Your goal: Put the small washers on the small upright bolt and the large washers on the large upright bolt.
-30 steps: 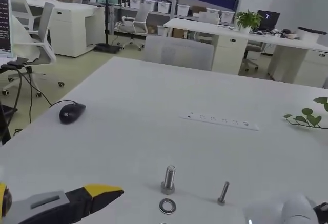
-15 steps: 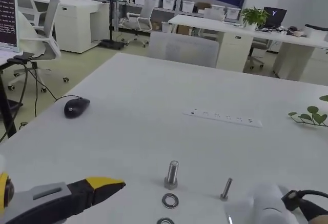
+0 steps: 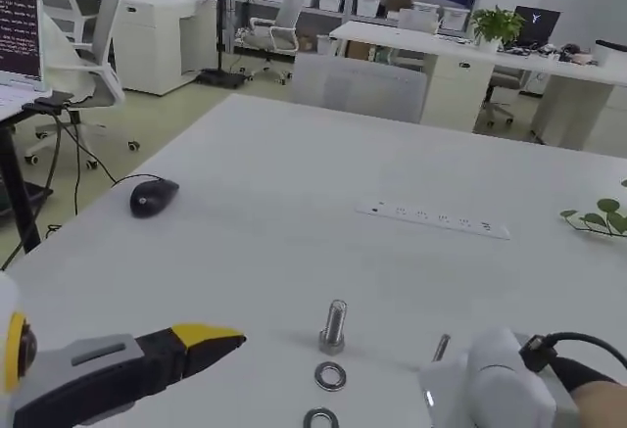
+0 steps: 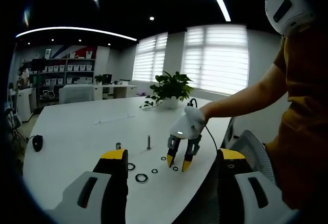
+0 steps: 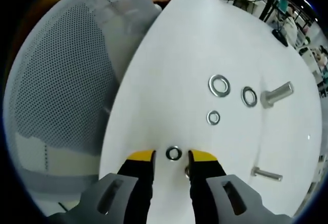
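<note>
While sorting is barely starting, progress: large bolt (image 3: pixel 334 325) and small bolt (image 3: pixel 442 347) are standing bare; every washer in view is lying loose on the counter (image 3: pixel 294 203).
Right tongs (image 4: pixel 177 163): hanging open, straddling a small washer (image 5: pixel 173 153), gripping nothing.
Left tongs (image 3: pixel 206 342): gaping wide, holding nothing.
Writing: screen (image 3: pixel 18 17) text is showing too blurred to read.

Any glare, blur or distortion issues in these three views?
Left gripper view: bright windows backlight the person, strong fisheye. Right gripper view: table edge bowed, washer between the jaws sharp. Head view: straight lines, large bolt slightly soft.
</note>
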`<state>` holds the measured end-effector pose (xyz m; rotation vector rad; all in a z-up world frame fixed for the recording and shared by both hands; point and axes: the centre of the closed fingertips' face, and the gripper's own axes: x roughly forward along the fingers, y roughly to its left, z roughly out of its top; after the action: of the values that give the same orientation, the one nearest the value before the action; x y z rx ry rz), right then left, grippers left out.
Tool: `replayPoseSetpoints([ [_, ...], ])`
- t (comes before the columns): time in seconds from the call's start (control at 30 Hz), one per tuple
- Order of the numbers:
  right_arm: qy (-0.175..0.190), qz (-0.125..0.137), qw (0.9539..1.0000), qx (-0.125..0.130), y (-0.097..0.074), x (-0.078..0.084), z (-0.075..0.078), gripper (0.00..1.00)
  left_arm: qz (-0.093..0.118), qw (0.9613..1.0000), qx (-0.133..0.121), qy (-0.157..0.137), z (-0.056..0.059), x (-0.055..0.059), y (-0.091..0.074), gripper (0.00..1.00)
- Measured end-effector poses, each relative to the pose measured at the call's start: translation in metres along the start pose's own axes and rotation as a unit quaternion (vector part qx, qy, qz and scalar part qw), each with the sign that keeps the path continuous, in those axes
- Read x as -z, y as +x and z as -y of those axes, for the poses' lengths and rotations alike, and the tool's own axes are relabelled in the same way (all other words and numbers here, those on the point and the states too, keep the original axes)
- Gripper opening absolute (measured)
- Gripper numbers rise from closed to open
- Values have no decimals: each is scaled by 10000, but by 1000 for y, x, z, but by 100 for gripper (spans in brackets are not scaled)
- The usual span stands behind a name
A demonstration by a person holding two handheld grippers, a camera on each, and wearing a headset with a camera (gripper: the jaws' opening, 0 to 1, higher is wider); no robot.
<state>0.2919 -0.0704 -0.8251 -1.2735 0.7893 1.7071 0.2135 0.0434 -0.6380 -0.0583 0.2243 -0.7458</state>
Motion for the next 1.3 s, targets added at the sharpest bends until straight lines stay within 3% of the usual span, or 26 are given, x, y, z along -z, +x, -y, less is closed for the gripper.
replayPoseSetpoints([
  [0.5,-118,-41,9999,93,0,0,1,15,30,10000,-14,-7,0,0,-1,70],
  [1.07,92,-110,9997,200,-1,0,5,12,26,10000,61,1,1,0,2,70],
  [1.3,217,44,9994,275,-22,-5,14,12,4,10000,72,15,1,0,2,70],
])
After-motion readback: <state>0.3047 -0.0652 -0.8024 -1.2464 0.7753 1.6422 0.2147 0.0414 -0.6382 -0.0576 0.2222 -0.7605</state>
